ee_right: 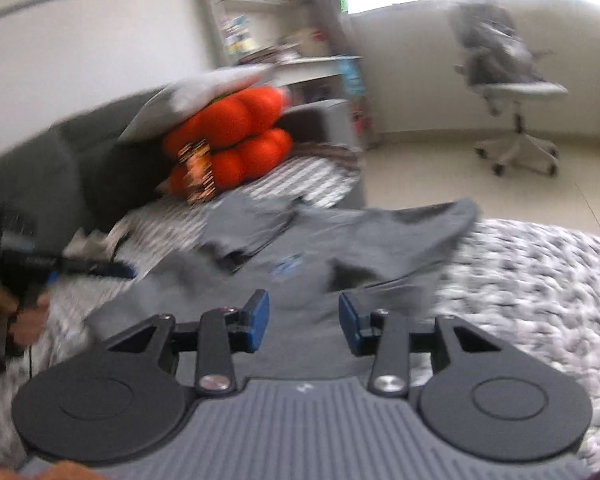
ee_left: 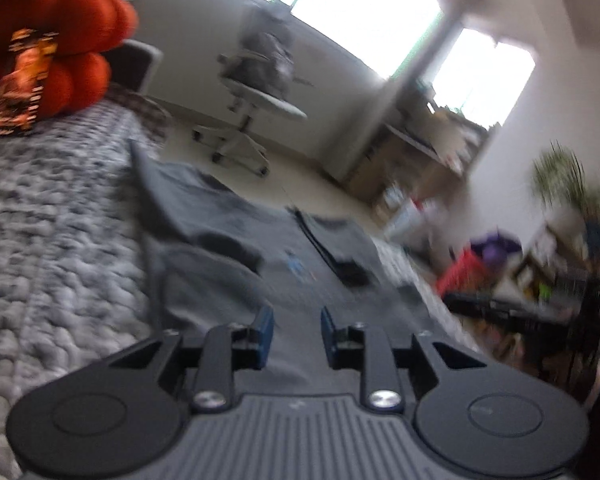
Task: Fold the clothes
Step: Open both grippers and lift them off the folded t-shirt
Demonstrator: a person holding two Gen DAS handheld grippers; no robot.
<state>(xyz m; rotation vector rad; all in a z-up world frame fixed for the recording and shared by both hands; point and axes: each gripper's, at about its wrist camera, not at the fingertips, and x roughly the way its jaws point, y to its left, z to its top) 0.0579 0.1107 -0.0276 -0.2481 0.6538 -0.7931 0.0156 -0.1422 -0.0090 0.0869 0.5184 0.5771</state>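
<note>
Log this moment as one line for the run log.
task: fold clothes | left gripper: open, empty | right gripper: open, empty | grey shirt: rumpled on knit blanket, sleeves partly folded in

One shirt, one chair

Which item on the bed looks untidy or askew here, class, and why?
The grey T-shirt on the knitted blanket is not lying flat: one sleeve sticks out sideways and the other side is bunched into folds. Both grippers, left and right, are open with nothing pinched. The pictures are blurred.
</note>
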